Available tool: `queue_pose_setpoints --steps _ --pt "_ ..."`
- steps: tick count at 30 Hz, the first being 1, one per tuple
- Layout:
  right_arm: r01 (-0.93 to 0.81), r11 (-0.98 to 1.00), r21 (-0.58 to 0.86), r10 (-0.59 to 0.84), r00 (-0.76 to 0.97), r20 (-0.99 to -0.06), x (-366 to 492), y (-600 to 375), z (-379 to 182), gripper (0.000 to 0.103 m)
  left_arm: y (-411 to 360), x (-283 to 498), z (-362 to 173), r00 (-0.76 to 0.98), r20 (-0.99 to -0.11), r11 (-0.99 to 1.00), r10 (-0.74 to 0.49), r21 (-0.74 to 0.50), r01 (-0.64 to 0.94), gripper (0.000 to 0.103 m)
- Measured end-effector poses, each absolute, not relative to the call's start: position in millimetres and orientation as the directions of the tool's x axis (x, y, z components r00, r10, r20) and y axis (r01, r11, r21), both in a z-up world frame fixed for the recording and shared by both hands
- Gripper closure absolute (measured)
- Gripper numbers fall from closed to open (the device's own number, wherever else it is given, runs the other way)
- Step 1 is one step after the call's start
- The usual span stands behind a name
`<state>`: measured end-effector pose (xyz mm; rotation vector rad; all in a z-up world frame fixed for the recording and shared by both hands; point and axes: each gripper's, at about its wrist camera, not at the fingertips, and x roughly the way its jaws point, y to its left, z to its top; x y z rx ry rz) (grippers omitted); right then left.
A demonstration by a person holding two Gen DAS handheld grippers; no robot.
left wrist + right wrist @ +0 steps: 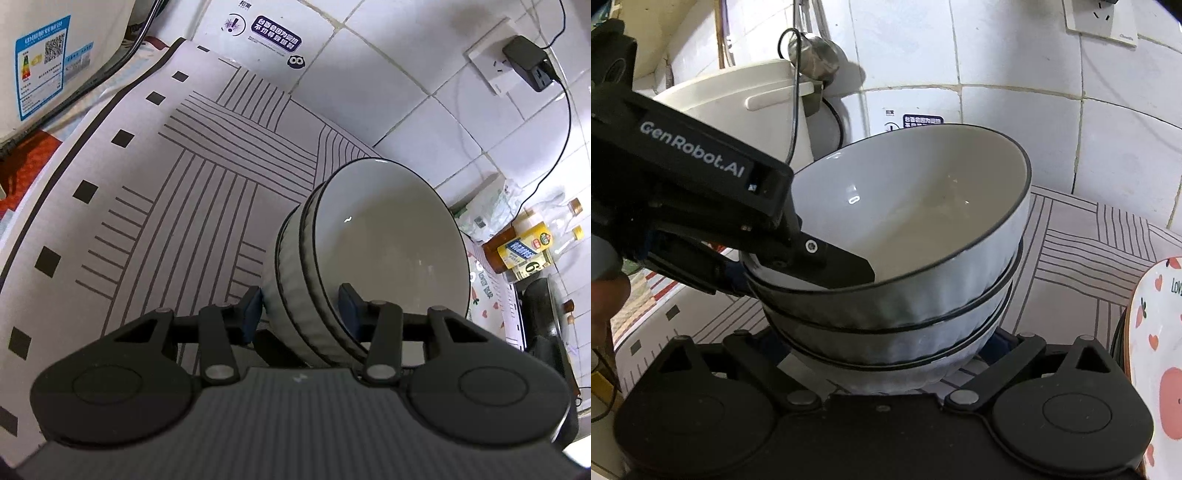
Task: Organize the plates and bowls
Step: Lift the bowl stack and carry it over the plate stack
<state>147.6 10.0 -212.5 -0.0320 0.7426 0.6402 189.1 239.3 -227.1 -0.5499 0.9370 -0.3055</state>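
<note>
Three nested grey-white bowls (923,206) with dark rims form one stack over the striped mat (1071,258). My left gripper (803,277) comes in from the left and is shut on the stack's wall, one finger (849,266) inside the top bowl and the other outside. In the left wrist view the bowls (388,240) fill the right centre, with the left gripper (301,312) pinching their near wall between its blue pads. My right gripper (890,350) stands wide open with the lowest bowl between its fingers. Whether the stack rests on the mat is hidden.
A plate with a pink fruit pattern (1156,350) stands at the right edge. A white rice cooker (738,96) sits behind the bowls. Bottles (528,247) and a black pan (543,314) crowd the right side. Wall tiles carry a socket with a black charger (524,62).
</note>
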Motion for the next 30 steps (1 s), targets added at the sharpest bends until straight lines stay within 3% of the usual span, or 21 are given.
queue_pose_setpoints --steps 15,30 --pt "-0.507 0.843 0.179 0.520 0.682 -0.515 100.1 -26.4 -163.5 0.003 206.6 150.4 -162.7 0.584 -0.644 0.850 -0.495 -0.497 0.172 0.060" --pt "-0.367 0.925 0.098 0.366 0.791 -0.490 78.4 -118.8 -127.1 0.003 115.9 154.7 -138.1 0.489 -0.600 0.773 -0.633 -0.527 0.353 0.059"
